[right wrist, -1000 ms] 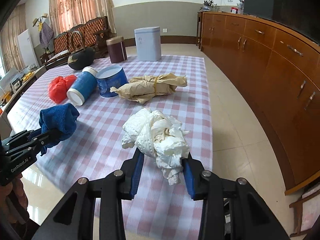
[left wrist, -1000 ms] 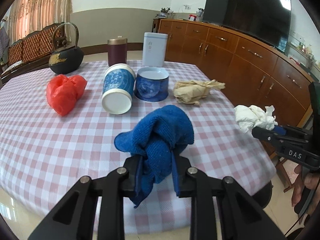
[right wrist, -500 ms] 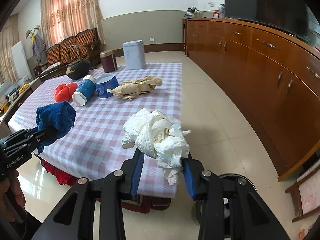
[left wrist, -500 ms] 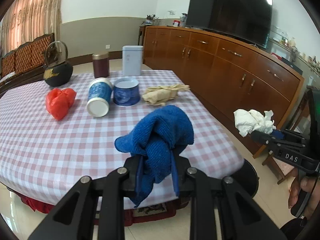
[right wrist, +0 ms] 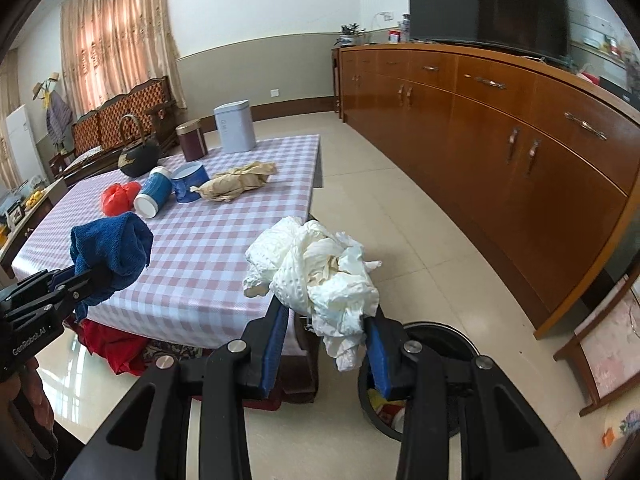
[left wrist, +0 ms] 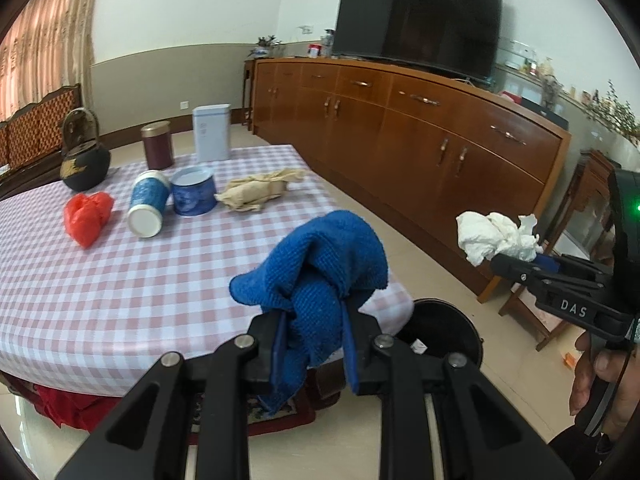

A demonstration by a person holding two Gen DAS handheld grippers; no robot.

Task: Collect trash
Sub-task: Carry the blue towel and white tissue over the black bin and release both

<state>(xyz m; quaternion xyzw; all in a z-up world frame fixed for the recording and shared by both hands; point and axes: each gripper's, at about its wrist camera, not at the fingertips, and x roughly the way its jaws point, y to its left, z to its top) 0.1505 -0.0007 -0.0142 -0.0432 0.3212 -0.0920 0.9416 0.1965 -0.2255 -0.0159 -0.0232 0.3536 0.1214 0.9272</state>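
Observation:
My left gripper [left wrist: 314, 344] is shut on a crumpled blue cloth [left wrist: 320, 268], held above the near table edge; it also shows in the right wrist view [right wrist: 110, 246]. My right gripper [right wrist: 326, 348] is shut on a wad of white tissue [right wrist: 316, 268], held over the floor to the right of the table, and the tissue shows in the left wrist view [left wrist: 496, 236]. A round black trash bin [right wrist: 460, 344] stands on the floor below the grippers, partly hidden by them. A crumpled brown paper [left wrist: 256, 190] and a red plastic bag [left wrist: 86, 212] lie on the checkered table [left wrist: 120, 280].
On the table are a lying blue-white canister [left wrist: 148, 204], a blue tin [left wrist: 193, 191], a maroon jar [left wrist: 157, 151], a white box [left wrist: 211, 132] and a black kettle [left wrist: 84, 158]. A long wooden sideboard [right wrist: 500, 132] runs along the right with a TV on it.
Both grippers have pulled back and up from the table with their loads. The table now looks farther off, and the trash bin on the floor has come into view below them.

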